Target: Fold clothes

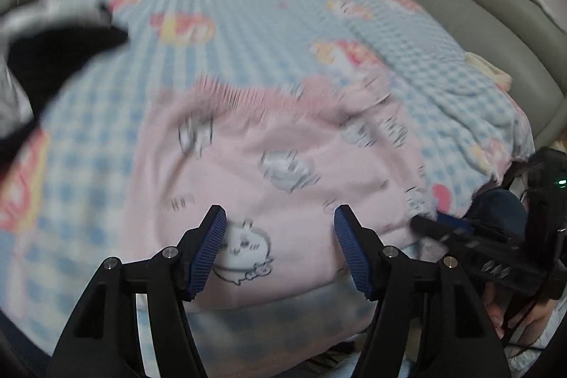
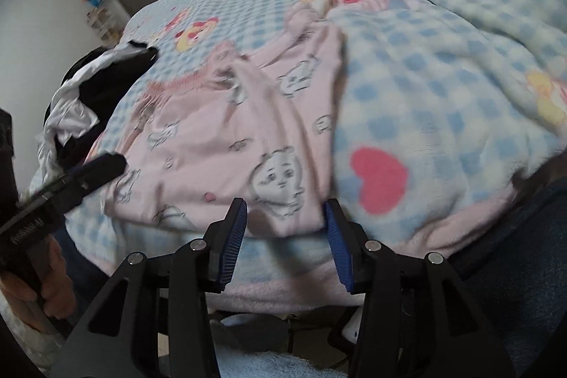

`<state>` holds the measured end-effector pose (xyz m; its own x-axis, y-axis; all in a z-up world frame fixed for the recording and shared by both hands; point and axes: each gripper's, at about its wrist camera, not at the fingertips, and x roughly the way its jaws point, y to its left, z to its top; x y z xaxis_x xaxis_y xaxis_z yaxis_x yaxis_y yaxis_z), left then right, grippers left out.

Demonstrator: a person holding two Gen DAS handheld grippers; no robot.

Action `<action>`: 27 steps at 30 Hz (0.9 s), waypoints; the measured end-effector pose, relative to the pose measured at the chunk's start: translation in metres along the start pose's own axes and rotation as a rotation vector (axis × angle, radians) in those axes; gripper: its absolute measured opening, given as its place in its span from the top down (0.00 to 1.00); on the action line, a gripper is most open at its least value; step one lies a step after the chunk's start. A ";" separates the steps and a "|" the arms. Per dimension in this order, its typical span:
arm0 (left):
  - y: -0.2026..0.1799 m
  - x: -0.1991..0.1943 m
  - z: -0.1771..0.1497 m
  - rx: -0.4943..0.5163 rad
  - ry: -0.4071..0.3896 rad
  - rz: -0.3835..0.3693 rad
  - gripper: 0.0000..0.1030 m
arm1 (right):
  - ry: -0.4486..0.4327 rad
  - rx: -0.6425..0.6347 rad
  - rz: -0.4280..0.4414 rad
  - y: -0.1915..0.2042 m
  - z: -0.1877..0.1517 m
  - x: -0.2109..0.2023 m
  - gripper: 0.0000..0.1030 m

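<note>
Both tools spread, clamping nothing: left gripper (image 1: 280,218) and right gripper (image 2: 285,211) over the pink garment (image 1: 283,158), lower centre. Between folds; next needs a fresh edge grab.

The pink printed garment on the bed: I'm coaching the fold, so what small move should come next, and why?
Probably close the right gripper on the near hem of the pink cartoon-printed garment. Its jaws stand open at that edge, holding nothing, and the left gripper is open above the cloth too. The garment lies rumpled on the blue checked blanket, so it needs a grip before any fold.
</note>
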<state>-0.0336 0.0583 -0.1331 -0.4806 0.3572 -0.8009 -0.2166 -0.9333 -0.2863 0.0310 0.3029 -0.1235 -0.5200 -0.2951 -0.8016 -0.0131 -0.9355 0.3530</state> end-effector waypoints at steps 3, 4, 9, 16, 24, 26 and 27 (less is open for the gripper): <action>0.012 0.009 -0.007 -0.050 0.024 -0.032 0.37 | 0.001 0.019 0.039 -0.004 0.003 0.000 0.47; 0.014 0.010 -0.008 -0.059 0.027 -0.039 0.37 | 0.004 0.022 0.067 -0.004 0.004 0.000 0.47; 0.009 0.011 -0.012 -0.029 0.018 -0.032 0.37 | 0.048 0.049 0.026 -0.006 0.008 0.017 0.45; 0.015 0.010 -0.011 -0.019 0.019 -0.058 0.37 | 0.023 -0.126 -0.037 0.028 0.019 0.022 0.80; 0.010 0.006 -0.012 0.008 0.001 -0.054 0.39 | -0.009 -0.179 0.133 0.054 0.031 0.010 0.90; 0.011 -0.001 -0.011 0.002 -0.018 -0.066 0.41 | -0.001 -0.236 0.138 0.068 0.027 0.015 0.90; 0.012 -0.005 -0.009 -0.010 -0.025 -0.079 0.43 | 0.003 -0.246 0.138 0.071 0.025 0.018 0.90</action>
<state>-0.0259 0.0453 -0.1375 -0.4832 0.4301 -0.7626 -0.2464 -0.9026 -0.3530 -0.0003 0.2359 -0.1010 -0.5001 -0.4232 -0.7555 0.2658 -0.9053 0.3312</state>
